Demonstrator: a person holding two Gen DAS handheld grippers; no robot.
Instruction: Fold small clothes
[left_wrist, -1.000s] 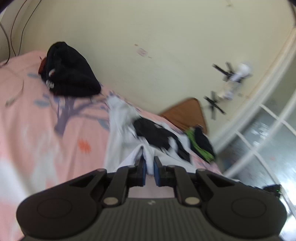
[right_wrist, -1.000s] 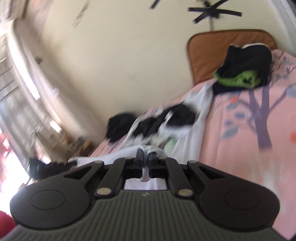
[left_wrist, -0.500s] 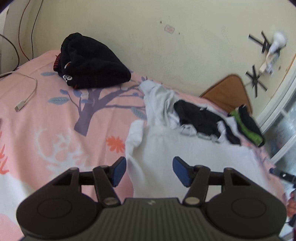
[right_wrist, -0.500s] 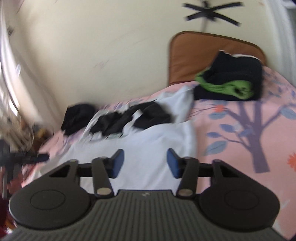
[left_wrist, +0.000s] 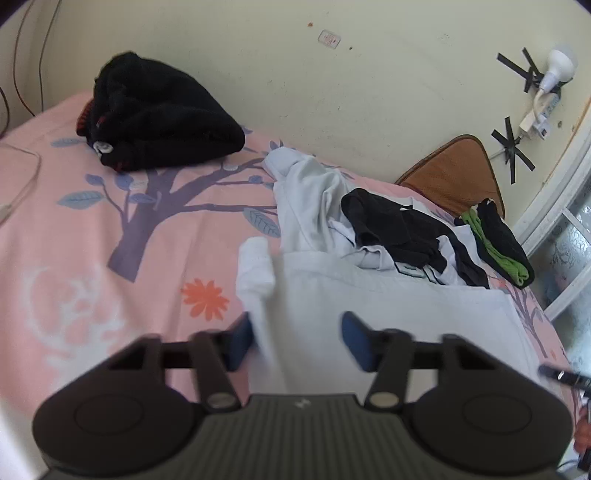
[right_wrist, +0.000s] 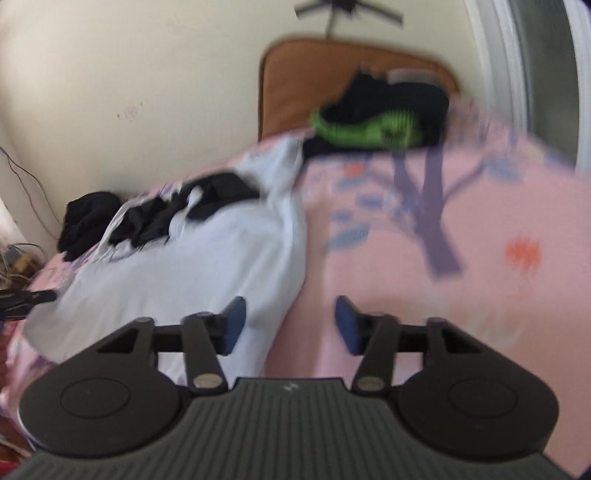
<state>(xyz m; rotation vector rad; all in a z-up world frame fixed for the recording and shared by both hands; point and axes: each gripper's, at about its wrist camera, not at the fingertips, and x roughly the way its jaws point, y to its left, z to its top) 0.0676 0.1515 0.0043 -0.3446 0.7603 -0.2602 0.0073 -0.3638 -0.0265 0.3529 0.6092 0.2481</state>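
A white garment (left_wrist: 388, 310) lies spread flat on the pink bed sheet (left_wrist: 92, 258), with one sleeve (left_wrist: 255, 269) sticking out at its left edge. It also shows in the right wrist view (right_wrist: 192, 266). My left gripper (left_wrist: 297, 341) is open and empty, low over the garment's near left part by the sleeve. My right gripper (right_wrist: 288, 326) is open and empty, over the garment's right edge where it meets the sheet. A crumpled black-and-white garment (left_wrist: 402, 232) lies on the far part of the white one.
A black clothes heap (left_wrist: 155, 122) lies at the bed's far left by the wall. A black-and-green garment (left_wrist: 498, 247) lies by a brown cushion (left_wrist: 454, 173) at the far right. A window frame (left_wrist: 561, 206) is on the right. A cable (left_wrist: 22, 177) lies at the left edge.
Both grippers were shut on the white garment a second ago; they have opened and let it drop flat. Since half a second ago both have moved lower and closer to the cloth.
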